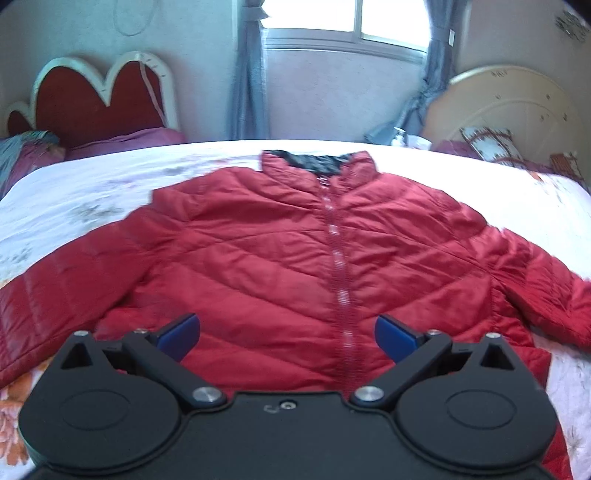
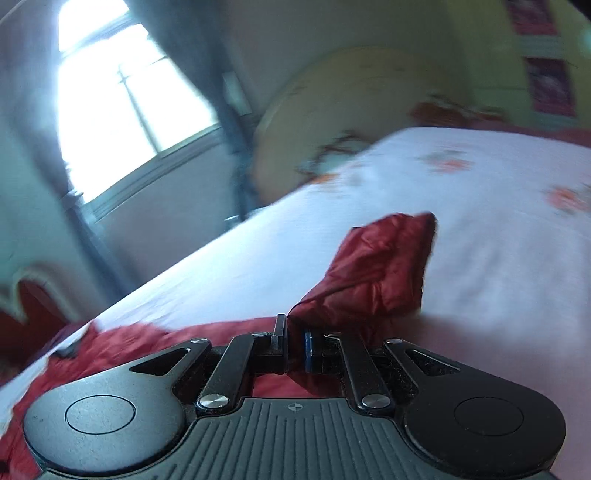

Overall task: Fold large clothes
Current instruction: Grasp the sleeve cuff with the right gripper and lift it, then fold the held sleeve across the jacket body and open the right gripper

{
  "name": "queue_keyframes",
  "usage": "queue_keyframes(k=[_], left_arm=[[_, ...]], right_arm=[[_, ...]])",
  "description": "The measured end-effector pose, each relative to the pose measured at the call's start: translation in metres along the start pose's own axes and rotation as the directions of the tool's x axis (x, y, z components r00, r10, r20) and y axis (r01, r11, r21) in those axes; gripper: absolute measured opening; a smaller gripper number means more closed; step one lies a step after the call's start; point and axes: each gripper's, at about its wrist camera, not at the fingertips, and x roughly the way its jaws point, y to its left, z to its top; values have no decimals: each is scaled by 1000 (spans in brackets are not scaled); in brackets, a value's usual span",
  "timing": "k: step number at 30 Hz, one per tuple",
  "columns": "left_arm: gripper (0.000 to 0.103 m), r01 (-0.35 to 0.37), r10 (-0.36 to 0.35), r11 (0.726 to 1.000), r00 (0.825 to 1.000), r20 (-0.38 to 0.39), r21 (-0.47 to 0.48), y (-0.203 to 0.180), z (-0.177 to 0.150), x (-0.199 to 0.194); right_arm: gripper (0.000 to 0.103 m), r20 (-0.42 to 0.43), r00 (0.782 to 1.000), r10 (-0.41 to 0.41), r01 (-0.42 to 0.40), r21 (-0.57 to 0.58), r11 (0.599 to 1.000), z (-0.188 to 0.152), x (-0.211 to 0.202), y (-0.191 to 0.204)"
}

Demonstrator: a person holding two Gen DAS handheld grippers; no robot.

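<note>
A red quilted jacket [image 1: 280, 258] lies front up and zipped on the bed, collar at the far side and both sleeves spread out. My left gripper [image 1: 288, 334] is open and empty, hovering over the jacket's lower hem. In the right wrist view my right gripper [image 2: 294, 341] is shut on the red sleeve [image 2: 376, 273], whose cuff end sticks up and forward above the bed. The jacket's body [image 2: 147, 343] lies to the left below it.
The bed has a white floral cover [image 1: 92, 192]. A red heart-shaped headboard [image 1: 92, 99] stands far left and a cream round headboard [image 1: 506, 107] far right. A window [image 1: 347, 22] with blue curtains is behind. Pillows [image 1: 487, 142] lie at the right.
</note>
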Motion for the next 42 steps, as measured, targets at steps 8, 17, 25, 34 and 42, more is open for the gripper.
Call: queue_keyframes(k=[8,17,25,34,42], left_arm=[[86,49,-50,995,999,1,-81,60,-2,1],[87,210,-210,970,978,14,-121,111,5,12],[84,299,-302,943,953,2,-148,131,13,28],[77,350,-367,918,928,-63,-187,111,22,77],[19,293,-300,952,952,-67,-94,93,28,98]], right_arm=[[7,-215,940,265,-318,-271,909,-59,33,164],[7,-405,863,303,-464,-394,794,-144,62,285],[10,-475,841,259,-494,-478,726,-198,75,339],[49,-300,908,293,-407,-459,790,-146,40,292],[29,-124,986,108,-127,-151,980,-69,33,167]])
